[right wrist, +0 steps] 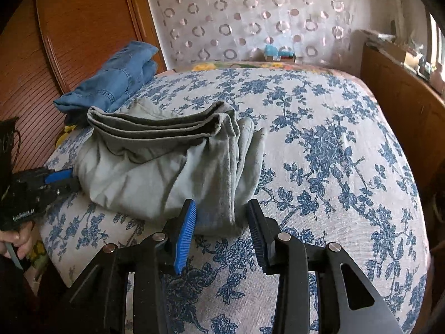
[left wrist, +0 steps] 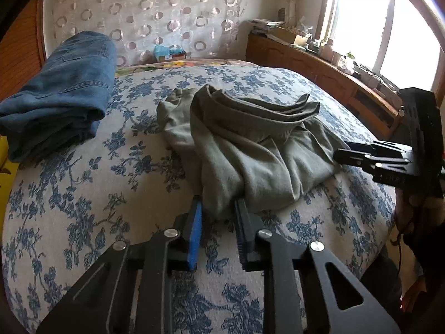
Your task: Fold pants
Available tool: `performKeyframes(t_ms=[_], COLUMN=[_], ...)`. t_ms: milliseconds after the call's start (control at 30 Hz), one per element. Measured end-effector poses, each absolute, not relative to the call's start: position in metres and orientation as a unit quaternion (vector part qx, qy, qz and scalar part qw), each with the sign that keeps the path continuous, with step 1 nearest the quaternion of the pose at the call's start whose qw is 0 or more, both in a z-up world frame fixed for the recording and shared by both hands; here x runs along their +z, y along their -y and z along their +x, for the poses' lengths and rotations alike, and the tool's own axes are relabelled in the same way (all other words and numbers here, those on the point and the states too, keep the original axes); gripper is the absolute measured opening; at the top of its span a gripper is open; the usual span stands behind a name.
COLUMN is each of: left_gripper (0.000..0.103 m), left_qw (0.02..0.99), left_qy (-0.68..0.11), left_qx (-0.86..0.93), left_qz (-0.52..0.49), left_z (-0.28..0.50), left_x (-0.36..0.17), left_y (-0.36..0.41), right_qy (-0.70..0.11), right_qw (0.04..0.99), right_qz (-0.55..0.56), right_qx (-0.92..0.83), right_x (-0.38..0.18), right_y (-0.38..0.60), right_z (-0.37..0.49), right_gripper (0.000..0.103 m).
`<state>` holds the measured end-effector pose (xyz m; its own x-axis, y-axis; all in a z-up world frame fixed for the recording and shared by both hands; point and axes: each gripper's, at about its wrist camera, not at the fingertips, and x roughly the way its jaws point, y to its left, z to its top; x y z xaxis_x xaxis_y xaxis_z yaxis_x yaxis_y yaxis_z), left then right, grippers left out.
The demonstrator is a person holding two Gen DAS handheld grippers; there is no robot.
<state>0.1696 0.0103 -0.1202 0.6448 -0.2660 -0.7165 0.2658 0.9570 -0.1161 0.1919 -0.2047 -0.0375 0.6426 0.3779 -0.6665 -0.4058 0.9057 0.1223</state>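
Grey-green pants [left wrist: 250, 153] lie loosely bunched in the middle of the bed, the waistband folded over on top. My left gripper [left wrist: 218, 204] is at their near corner, and the fabric fills the narrow gap between its blue pad [left wrist: 196, 222] and the black finger. In the right wrist view that gripper [right wrist: 71, 181] bites the left edge of the pants [right wrist: 155, 167]. My right gripper [right wrist: 221, 206] stands open around the other near corner, with cloth between the fingers but a little space at the right pad [right wrist: 256, 222]. Seen from the left wrist, the right gripper [left wrist: 338, 156] touches the pants' right edge.
Folded blue jeans [left wrist: 64, 91] lie at the bed's far left by the wooden headboard [right wrist: 83, 14]. The blue-flowered bedspread [right wrist: 333, 153] stretches bare to the right. A wooden cabinet [left wrist: 319, 66] with clutter runs under the window. A hand [right wrist: 19, 239] holds the left gripper.
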Motion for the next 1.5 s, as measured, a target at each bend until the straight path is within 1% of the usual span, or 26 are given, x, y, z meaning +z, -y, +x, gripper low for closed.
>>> performKeyframes(t_ms=[67,100,133,167,200,233,267,500,900,1167,1267,1300,1333,1400,1467,1500], left_gripper=[0.014,0.009,0.008,0.007,0.007,0.007,0.007,0.006,0.006,0.006,0.013,0.019,0.024,0.030,0.032,0.036], left_qw=[0.906,0.907,0.907,0.908,0.910,0.912,0.914,0.917,0.911,0.909,0.908,0.908,0.908,0.909,0.911,0.911], left_qy=[-0.395,-0.394,-0.391,-0.390,-0.386,-0.380,-0.376,-0.364,-0.372,-0.374,-0.377,-0.378,-0.378,-0.377,-0.375,-0.374], left_qx=[-0.151,-0.152,-0.153,-0.153,-0.151,-0.152,-0.155,-0.164,-0.179,-0.180,-0.179,-0.177,-0.175,-0.173,-0.170,-0.170], left_qz=[0.002,0.003,0.002,0.003,0.002,-0.003,-0.005,-0.006,0.001,0.025,0.034,0.034,0.032,0.030,0.027,0.026], left_z=[0.169,0.169,0.167,0.166,0.164,0.160,0.158,0.141,0.089,0.077,0.078,0.078,0.079,0.080,0.081,0.081], left_x=[-0.121,-0.121,-0.120,-0.119,-0.117,-0.113,-0.110,-0.097,-0.097,-0.101,-0.103,-0.103,-0.103,-0.102,-0.101,-0.101], left_y=[-0.009,-0.009,-0.010,-0.011,-0.012,-0.016,-0.018,-0.027,-0.017,-0.010,-0.008,-0.008,-0.009,-0.009,-0.011,-0.011], right_qy=[-0.354,-0.352,-0.351,-0.352,-0.354,-0.354,-0.350,-0.328,-0.337,-0.329,-0.331,-0.330,-0.328,-0.326,-0.324,-0.323], right_qw=[0.910,0.911,0.912,0.911,0.908,0.907,0.909,0.916,0.908,0.912,0.911,0.912,0.913,0.914,0.915,0.915], right_qz=[-0.029,-0.030,-0.028,-0.025,-0.019,-0.014,-0.014,-0.013,-0.020,-0.045,-0.046,-0.045,-0.044,-0.041,-0.037,-0.037], right_qx=[0.214,0.213,0.211,0.213,0.225,0.227,0.227,0.231,0.248,0.243,0.241,0.240,0.240,0.238,0.239,0.239], right_x=[-0.040,-0.041,-0.042,-0.041,-0.042,-0.041,-0.040,-0.028,-0.029,-0.024,-0.021,-0.020,-0.019,-0.017,-0.016,-0.016], right_y=[0.203,0.203,0.203,0.204,0.205,0.208,0.210,0.225,0.240,0.239,0.236,0.236,0.237,0.237,0.238,0.238], right_z=[0.187,0.185,0.184,0.184,0.184,0.183,0.182,0.165,0.126,0.097,0.090,0.090,0.089,0.088,0.088,0.088], right_gripper=[0.039,0.035,0.028,0.018,0.014,0.009,0.006,0.005,0.005,0.006,0.006,0.009,0.010,0.010,0.010,0.010])
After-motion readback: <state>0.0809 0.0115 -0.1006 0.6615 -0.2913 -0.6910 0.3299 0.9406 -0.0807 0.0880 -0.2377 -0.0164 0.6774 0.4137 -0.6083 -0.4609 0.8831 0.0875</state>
